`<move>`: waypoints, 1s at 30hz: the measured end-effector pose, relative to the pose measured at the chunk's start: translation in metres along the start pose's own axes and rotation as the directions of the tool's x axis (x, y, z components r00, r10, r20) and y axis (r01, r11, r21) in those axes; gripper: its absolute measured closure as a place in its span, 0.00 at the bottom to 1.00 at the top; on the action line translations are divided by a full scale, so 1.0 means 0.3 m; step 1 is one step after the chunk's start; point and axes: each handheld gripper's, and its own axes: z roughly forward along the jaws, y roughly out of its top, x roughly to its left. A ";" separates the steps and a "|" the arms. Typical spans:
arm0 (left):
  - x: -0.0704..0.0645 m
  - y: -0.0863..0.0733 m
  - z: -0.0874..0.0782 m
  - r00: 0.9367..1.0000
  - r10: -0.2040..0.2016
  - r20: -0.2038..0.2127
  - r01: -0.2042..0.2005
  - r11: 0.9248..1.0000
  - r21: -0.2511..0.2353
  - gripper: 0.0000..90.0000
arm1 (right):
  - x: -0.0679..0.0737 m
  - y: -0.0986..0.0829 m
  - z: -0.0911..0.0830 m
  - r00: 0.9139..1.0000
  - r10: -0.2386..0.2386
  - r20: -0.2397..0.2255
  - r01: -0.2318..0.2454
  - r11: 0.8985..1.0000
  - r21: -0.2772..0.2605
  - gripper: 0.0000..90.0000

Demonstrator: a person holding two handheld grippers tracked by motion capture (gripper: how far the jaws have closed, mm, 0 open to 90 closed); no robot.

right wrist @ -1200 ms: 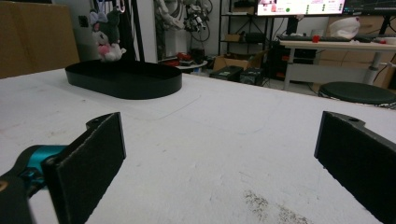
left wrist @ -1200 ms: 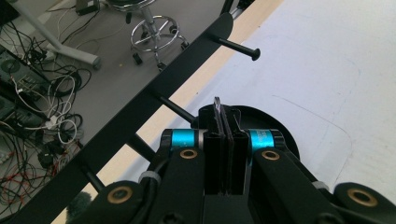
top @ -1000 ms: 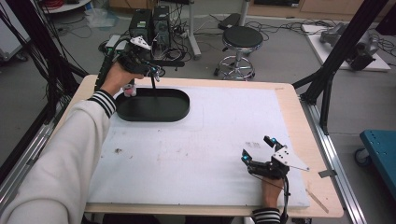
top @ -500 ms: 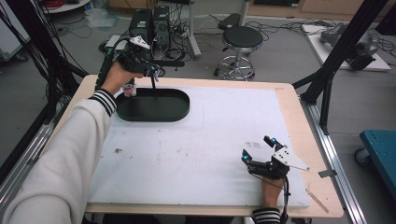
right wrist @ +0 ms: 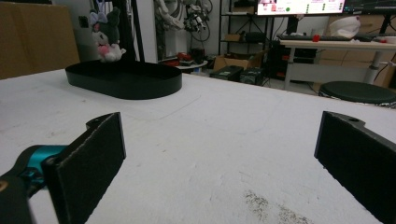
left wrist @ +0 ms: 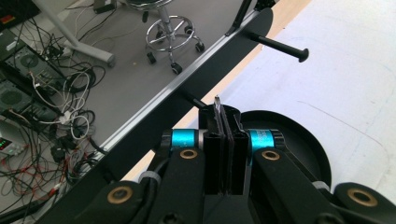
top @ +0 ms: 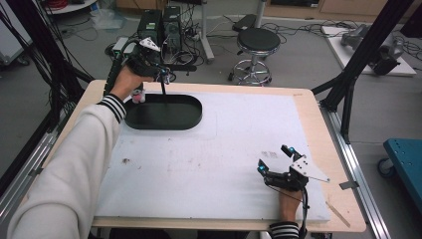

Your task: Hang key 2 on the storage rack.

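Item one: my left gripper (top: pixel 162 79), at eleven o'clock on the table in the high view, held above the far rim of the black oval plastic tray (top: pixel 164 112). From above I see a thin dark rod hanging from it down toward the tray. The left gripper view adds what the high view cannot resolve: the two black jaws pressed together, pinching a thin flat piece with a pale pointed tip (left wrist: pixel 217 103). I cannot tell what that piece is. Beyond it in this view lie the tray's rim and floor.

Item two: my right gripper (top: pixel 276 160), at five o'clock, resting low on the white foam table mat (top: pixel 239 134), well apart from the tray. Its jaws stand spread wide with nothing between them; the right gripper view confirms bare mat between the two pads (right wrist: pixel 100 140).

Item three: small plush toy, black ears, white face, pink front (right wrist: pixel 106 44). The right gripper view shows it upright just behind the tray's far end. In the high view it appears as a pale pink-white scrap (top: pixel 139 95) beside my left hand at the tray's ten o'clock edge.

Item four: black round swivel stool on chrome base (top: pixel 258 42), on the floor past the table at twelve o'clock.
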 end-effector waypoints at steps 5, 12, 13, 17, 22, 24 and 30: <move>0.001 0.023 0.006 1.000 0.007 -0.006 -0.007 1.000 0.010 0.98 | 0.001 0.000 0.000 1.000 0.002 -0.001 -0.002 1.000 0.002 0.01; 0.007 0.028 0.009 0.999 -0.007 -0.042 0.007 1.000 0.002 0.96 | 0.001 0.000 0.000 1.000 0.001 -0.002 -0.001 1.000 0.002 0.01; 0.007 0.028 0.007 0.999 -0.014 -0.051 0.014 1.000 -0.003 0.94 | 0.001 0.000 0.000 1.000 0.002 -0.001 -0.002 1.000 0.002 0.01; 0.014 0.026 -0.002 0.998 -0.021 -0.064 0.021 1.000 -0.009 0.83 | 0.001 0.000 0.000 1.000 0.000 -0.002 0.000 1.000 0.002 0.01; 0.021 0.009 -0.022 0.998 -0.044 -0.054 0.040 0.997 -0.073 0.47 | 0.003 0.000 0.000 1.000 -0.003 -0.002 0.003 1.000 0.004 0.01; 0.017 -0.001 -0.037 0.998 -0.040 -0.053 0.032 0.991 -0.131 0.29 | 0.003 0.000 -0.001 1.000 -0.001 -0.002 0.001 1.000 0.005 0.01; -0.014 -0.050 -0.148 0.997 -0.052 -0.049 0.034 0.949 -0.313 0.02 | 0.002 0.000 -0.001 1.000 -0.002 -0.002 0.002 1.000 0.003 0.01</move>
